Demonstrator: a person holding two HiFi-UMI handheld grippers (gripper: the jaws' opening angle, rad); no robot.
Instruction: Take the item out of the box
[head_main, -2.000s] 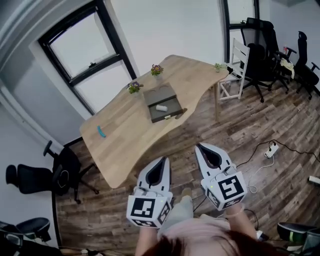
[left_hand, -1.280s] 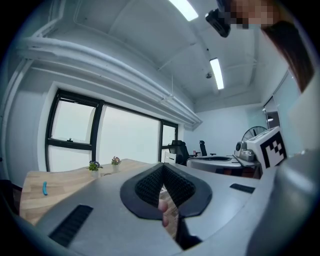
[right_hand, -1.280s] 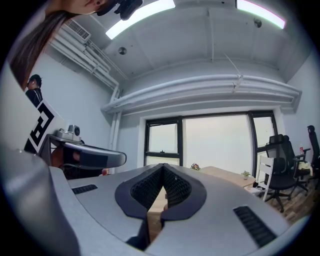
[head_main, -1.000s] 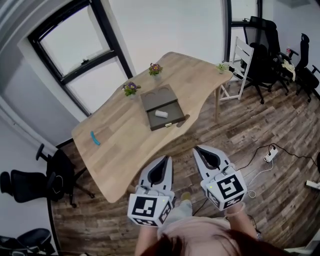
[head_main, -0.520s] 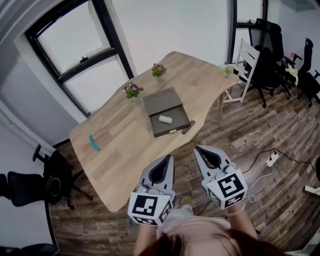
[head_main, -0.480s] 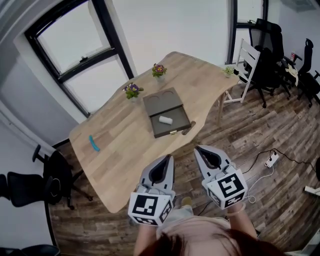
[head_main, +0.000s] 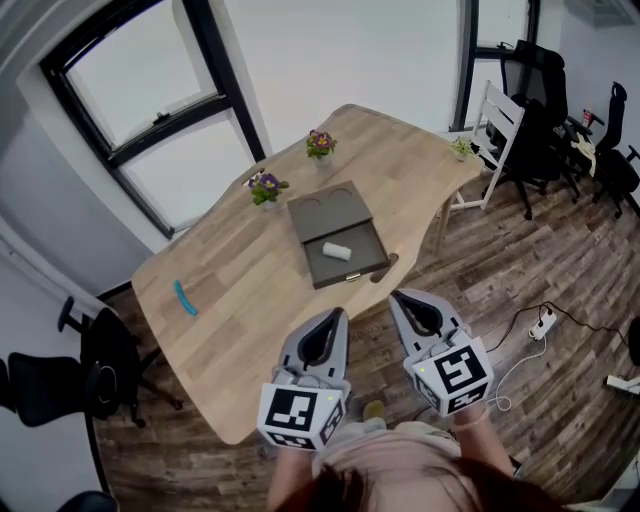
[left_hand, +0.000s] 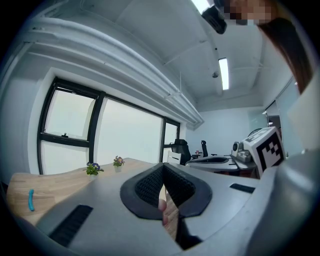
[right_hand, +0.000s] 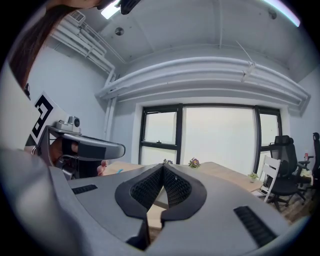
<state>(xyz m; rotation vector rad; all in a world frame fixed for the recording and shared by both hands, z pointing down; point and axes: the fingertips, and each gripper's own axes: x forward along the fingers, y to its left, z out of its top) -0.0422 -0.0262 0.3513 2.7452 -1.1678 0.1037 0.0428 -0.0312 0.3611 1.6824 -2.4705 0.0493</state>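
Observation:
A flat grey box (head_main: 338, 238) lies open on the light wooden table (head_main: 240, 300), its lid folded back toward the window. A small white cylinder (head_main: 337, 250) rests in the box's near half. Both grippers hang side by side over the floor, short of the table's near edge and pointing at the box. My left gripper (head_main: 333, 315) has its jaws together with nothing between them, as the left gripper view (left_hand: 162, 167) confirms. My right gripper (head_main: 400, 297) is likewise shut and empty (right_hand: 163, 167).
Two small flower pots (head_main: 265, 186) (head_main: 320, 143) stand behind the box, and a blue object (head_main: 181, 297) lies at the table's left. A white chair (head_main: 497, 120) and black office chairs (head_main: 545, 95) stand at the right. A power strip (head_main: 541, 322) with its cable lies on the wooden floor.
The person has stepped closer to the table; both shut grippers have come nearer its front edge and the box sits closer to them in the head view.

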